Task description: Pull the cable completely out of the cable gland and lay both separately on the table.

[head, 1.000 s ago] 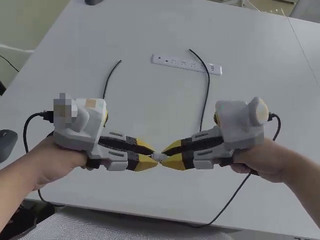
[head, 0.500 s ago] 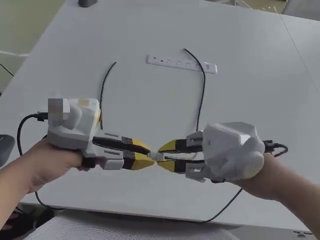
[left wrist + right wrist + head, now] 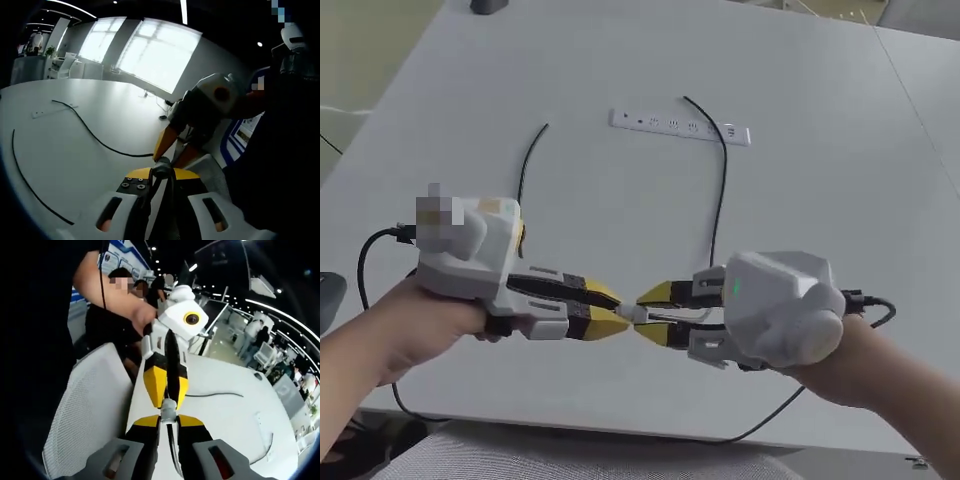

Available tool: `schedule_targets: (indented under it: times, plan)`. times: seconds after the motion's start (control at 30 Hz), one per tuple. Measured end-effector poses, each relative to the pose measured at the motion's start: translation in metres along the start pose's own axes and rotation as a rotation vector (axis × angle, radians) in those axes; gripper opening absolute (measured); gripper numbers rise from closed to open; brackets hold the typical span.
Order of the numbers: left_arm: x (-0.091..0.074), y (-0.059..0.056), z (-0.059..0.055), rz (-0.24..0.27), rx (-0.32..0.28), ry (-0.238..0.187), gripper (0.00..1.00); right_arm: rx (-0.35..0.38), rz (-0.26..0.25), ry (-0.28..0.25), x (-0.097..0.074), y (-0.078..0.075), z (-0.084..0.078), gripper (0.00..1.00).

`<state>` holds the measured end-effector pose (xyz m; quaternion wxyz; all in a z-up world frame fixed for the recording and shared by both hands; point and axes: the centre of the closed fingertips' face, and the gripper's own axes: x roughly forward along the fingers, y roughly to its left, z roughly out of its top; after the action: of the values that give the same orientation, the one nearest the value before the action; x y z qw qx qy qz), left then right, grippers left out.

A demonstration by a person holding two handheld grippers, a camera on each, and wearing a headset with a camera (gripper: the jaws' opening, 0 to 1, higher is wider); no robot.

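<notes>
A small pale cable gland (image 3: 636, 316) hangs above the table's front edge, pinched from both sides. My left gripper (image 3: 624, 319) is shut on its left end and my right gripper (image 3: 647, 324) is shut on its right end, yellow tips almost touching. The black cable (image 3: 722, 190) runs from near the power strip down the table and passes behind the right gripper. In the left gripper view the gland (image 3: 161, 167) sits at the jaw tips, with the right gripper (image 3: 167, 150) facing it. In the right gripper view the gland (image 3: 168, 410) sits at the tips, and a dark cable line (image 3: 173, 445) runs back between the jaws.
A white power strip (image 3: 680, 127) lies at the back of the grey table (image 3: 820, 200). A second loose black cable (image 3: 525, 170) curves on the left. A mesh chair back (image 3: 85, 425) stands just below the table's near edge. Other people stand in the room behind.
My right gripper has rolled about its own axis, so its body now faces the camera, while both tips stay together on the gland. The left gripper has barely moved.
</notes>
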<state>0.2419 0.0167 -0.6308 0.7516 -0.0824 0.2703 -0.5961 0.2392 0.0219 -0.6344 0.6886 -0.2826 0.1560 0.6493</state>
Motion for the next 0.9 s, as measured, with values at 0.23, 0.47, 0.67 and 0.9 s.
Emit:
schedule_targets:
  times: [0.23, 0.47, 0.67, 0.9]
  plan:
    - [-0.002, -0.001, 0.001, 0.009, 0.064, -0.006, 0.15, 0.324, 0.14, -0.063, -0.011, -0.001, -0.004, 0.18]
    - [-0.001, -0.005, 0.004, 0.003, 0.164, -0.017, 0.15, 0.825, 0.316, -0.213, -0.015, -0.024, -0.002, 0.16]
    - [0.0, -0.006, 0.004, 0.006, 0.161, -0.015, 0.15, 0.891, 0.454, -0.239, -0.011, -0.014, 0.005, 0.2]
    - [0.0, -0.004, 0.005, 0.007, 0.144, -0.016, 0.15, 0.887, 0.497, -0.215, -0.005, -0.003, 0.01, 0.16]
